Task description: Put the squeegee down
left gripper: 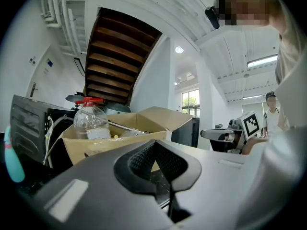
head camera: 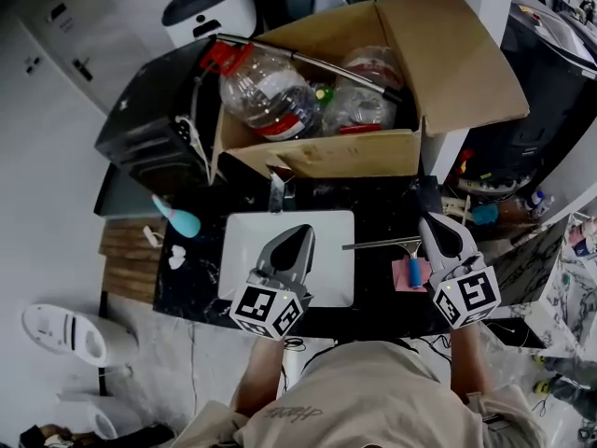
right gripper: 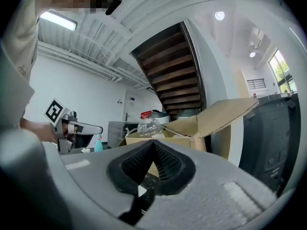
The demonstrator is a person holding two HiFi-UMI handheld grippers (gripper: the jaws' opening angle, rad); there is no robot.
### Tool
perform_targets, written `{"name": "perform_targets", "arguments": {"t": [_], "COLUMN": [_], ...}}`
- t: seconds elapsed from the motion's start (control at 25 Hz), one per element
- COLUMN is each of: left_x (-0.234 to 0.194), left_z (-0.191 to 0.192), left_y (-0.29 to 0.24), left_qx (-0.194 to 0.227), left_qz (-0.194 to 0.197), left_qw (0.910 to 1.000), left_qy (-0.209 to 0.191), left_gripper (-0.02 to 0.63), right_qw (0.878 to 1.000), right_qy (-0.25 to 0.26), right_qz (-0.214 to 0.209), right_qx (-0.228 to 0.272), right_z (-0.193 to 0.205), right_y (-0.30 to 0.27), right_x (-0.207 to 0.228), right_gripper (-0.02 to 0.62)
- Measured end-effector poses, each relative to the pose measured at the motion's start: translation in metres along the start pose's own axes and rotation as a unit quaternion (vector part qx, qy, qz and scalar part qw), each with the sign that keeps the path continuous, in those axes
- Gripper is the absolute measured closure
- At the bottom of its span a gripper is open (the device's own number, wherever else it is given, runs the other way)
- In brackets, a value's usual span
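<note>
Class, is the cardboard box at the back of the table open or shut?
Open: the cardboard box has its flaps folded out, and clear plastic bottles show inside.

This looks like a workshop or lab hall, not a lived-in home. It has bare white walls, a strip light (left gripper: 263, 61) on a ribbed ceiling, and the underside of a wooden staircase (left gripper: 120, 56). A dark bench (head camera: 196, 297) carries a cardboard box (head camera: 457, 54) of empty bottles (head camera: 266, 91) beside a black appliance (head camera: 154, 129).
</note>
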State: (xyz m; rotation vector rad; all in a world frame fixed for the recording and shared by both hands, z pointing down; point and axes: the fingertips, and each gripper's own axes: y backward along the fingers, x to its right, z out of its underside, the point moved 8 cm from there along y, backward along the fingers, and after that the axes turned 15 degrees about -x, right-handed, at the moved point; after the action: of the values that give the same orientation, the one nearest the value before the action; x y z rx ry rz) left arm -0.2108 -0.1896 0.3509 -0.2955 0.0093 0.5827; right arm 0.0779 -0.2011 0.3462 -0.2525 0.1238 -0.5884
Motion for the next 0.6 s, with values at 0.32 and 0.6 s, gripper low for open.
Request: {"name": "perform_targets", "arguments": {"t": [0.32,0.6], "left_x": [0.006,0.007], "left_z": [0.018,0.021], "left_y": [0.012,0.019], "left_qx": [-0.018,-0.015], "left_qz": [-0.001,0.002], "left_qw": [0.9997,0.9997], "left_qy": [0.014,0.021], "left_gripper": [0.592,0.592], "right_qw": [1.0,1.0], "right_qy": [-0.027,-0.021], "right_qz": [0.004,0.003], "right_qx": [-0.015,-0.02], "right_z": [0.017,0.02], "right_y": [0.011,0.017], "right_x": [-0.002,-0.009], "right_gripper": [0.595,0.594]}}
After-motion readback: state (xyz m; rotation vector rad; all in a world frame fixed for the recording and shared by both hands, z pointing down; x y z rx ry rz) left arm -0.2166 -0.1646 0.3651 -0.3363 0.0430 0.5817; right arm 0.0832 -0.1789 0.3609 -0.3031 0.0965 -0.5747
